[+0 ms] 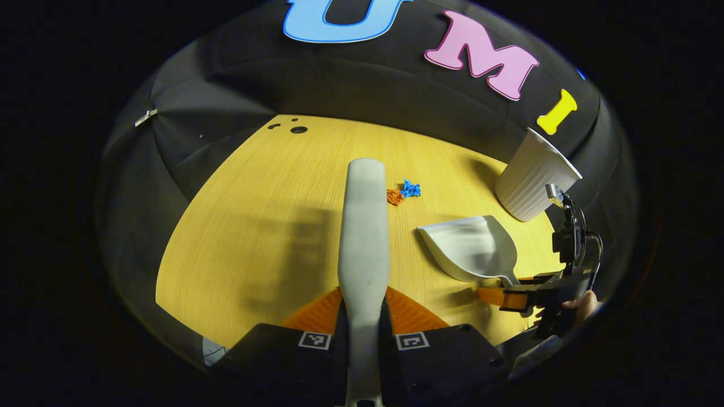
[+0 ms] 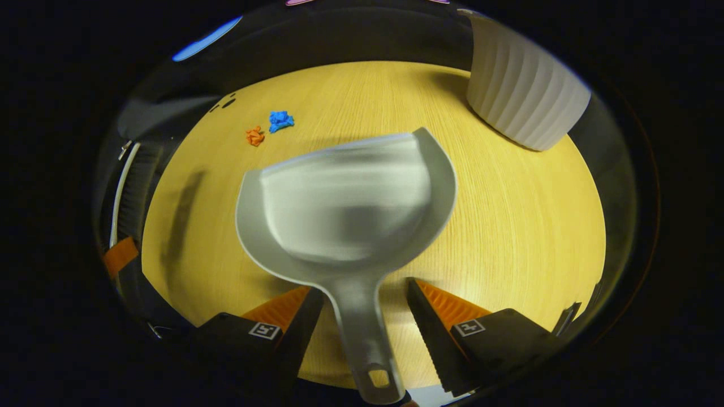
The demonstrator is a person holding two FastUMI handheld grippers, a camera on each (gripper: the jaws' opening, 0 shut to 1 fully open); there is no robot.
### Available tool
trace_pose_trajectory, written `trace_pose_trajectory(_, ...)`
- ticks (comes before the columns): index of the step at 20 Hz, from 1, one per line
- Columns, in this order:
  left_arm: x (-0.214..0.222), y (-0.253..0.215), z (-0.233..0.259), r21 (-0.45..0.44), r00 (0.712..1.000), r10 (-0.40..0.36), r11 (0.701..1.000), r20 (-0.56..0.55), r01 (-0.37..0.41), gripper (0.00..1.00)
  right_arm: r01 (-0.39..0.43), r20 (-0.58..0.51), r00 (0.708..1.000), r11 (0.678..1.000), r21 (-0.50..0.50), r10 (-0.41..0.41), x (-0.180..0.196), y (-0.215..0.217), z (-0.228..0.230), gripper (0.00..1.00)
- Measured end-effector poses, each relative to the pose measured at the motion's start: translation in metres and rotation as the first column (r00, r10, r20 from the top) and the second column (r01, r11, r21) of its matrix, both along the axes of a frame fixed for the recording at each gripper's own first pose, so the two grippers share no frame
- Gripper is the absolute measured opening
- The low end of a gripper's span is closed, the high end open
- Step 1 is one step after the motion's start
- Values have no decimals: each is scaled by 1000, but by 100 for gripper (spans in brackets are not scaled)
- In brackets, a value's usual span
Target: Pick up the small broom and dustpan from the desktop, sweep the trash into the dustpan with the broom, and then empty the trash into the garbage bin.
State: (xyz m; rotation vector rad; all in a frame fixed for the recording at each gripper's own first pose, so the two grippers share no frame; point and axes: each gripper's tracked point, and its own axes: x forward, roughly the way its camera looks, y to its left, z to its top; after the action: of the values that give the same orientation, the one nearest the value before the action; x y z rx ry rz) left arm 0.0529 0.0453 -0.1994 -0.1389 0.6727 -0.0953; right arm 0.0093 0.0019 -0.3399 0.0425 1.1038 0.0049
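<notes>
Across the yellow wood-grain tabletop, ringed by black cloth, two crumpled scraps, blue and orange, lie together near a white ribbed bin. Left tool is closed on the broom handle, which points toward the scraps. Right tool stands open, its fingers apart either side of the dustpan handle.

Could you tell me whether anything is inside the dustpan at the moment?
The dustpan scoop looks empty, though its image is blurred. The blue scrap and orange scrap lie on the table beyond its lip. The table under the scoop is covered.
</notes>
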Motion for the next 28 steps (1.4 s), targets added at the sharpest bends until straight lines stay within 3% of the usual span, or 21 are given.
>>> trace_pose_trajectory(3,-4,-1,-3,-24,1000,28,999,-13,-28,27,-41,-3,999,997,-59,41,5,-4,-1,85)
trace_pose_trajectory(5,-6,-1,-5,-36,999,44,998,-23,-45,26,-84,-8,996,992,-96,84,6,-8,1,64)
trace_pose_trajectory(6,-6,0,-7,-35,998,52,998,-28,-53,27,-101,-9,995,990,-97,100,5,-6,4,47)
trace_pose_trajectory(7,-4,1,-10,-30,998,62,998,-31,-63,27,-116,-11,993,989,-94,116,8,-7,-1,42)
trace_pose_trajectory(12,9,5,-22,-35,994,103,994,-42,-104,27,-224,2,974,972,-77,225,6,-9,1,37)
trace_pose_trajectory(15,32,10,-20,1,996,87,996,-32,-87,28,-279,18,959,957,-78,281,7,-16,12,35)
trace_pose_trajectory(20,92,16,-15,114,999,31,993,-34,-27,28,-363,62,928,928,-89,368,8,-31,39,39)
trace_pose_trajectory(22,115,10,-20,152,998,-12,988,-58,20,27,-399,63,912,911,-104,406,7,-39,45,35)
trace_pose_trajectory(28,195,-10,-30,247,984,-134,956,-117,160,27,-462,8,885,880,-112,465,2,-58,28,39)
